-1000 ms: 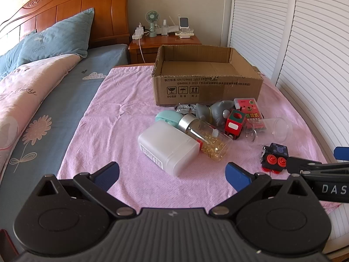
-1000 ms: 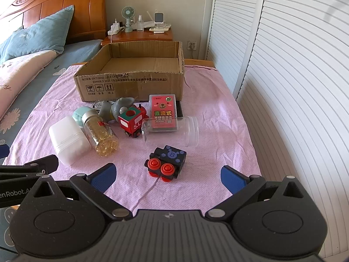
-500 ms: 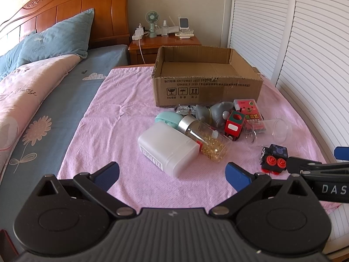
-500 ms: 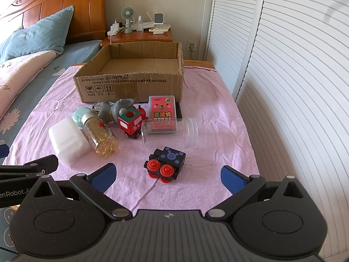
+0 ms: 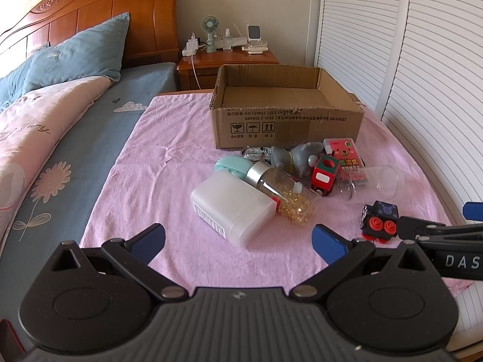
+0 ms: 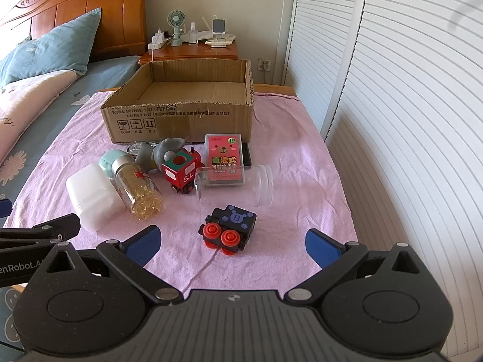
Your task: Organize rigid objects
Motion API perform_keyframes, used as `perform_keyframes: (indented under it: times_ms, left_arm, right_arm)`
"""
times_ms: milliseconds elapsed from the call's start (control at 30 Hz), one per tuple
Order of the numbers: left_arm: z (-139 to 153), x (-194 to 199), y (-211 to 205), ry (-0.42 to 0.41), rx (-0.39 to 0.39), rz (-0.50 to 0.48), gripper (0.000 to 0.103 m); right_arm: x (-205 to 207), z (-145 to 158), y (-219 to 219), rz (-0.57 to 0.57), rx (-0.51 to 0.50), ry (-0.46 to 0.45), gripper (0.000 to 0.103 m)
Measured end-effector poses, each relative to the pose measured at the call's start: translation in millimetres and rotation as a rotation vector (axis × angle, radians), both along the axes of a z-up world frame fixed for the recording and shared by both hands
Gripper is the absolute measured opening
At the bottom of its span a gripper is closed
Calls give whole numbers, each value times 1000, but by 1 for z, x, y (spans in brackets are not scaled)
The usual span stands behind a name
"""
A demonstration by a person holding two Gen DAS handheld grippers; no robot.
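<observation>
An open empty cardboard box (image 5: 286, 117) (image 6: 181, 120) stands at the far side of a pink cloth (image 5: 169, 163) (image 6: 302, 163). In front of it lie a white plastic container (image 5: 232, 206) (image 6: 92, 196), a glass bottle of yellow capsules (image 5: 283, 191) (image 6: 137, 188), a red toy train (image 5: 324, 175) (image 6: 181, 172), a pink pen case (image 5: 345, 155) (image 6: 225, 158), a clear jar on its side (image 5: 372, 181) (image 6: 238, 185) and a black toy block with red wheels (image 5: 379, 218) (image 6: 229, 229). My left gripper (image 5: 238, 239) is open, just short of the white container. My right gripper (image 6: 232, 244) is open, just short of the black block.
A mint round object (image 5: 232, 166) and a grey elephant figure (image 5: 299, 155) lie among the pile. A bed with blue pillow (image 5: 78, 57) is to the left, a nightstand (image 5: 226, 63) behind, and white louvred doors (image 5: 422, 75) to the right.
Both grippers have edged slightly forward toward the pile; both stay open and nothing was touched.
</observation>
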State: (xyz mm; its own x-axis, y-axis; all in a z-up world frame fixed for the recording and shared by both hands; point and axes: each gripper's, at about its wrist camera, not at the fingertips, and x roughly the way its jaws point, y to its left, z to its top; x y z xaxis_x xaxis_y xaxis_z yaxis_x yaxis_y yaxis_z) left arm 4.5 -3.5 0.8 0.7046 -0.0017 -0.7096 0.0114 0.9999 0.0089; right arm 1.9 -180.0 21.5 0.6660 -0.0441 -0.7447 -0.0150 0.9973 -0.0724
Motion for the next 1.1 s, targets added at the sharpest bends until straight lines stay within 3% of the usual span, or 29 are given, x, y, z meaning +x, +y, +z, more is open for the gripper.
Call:
perform_keyframes:
  times_ms: [400, 667, 1100]
  left_arm:
    - [-1, 6, 2, -1, 10, -20, 102]
    - [-9, 17, 7, -7, 1, -87, 102]
    - [-39, 33, 18, 49, 22, -178, 102]
  right_arm:
    - [5, -3, 2, 1, -4, 5, 103]
    - [12, -9, 4, 14, 2, 18, 103]
    - [36, -45, -9, 36, -5, 69, 103]
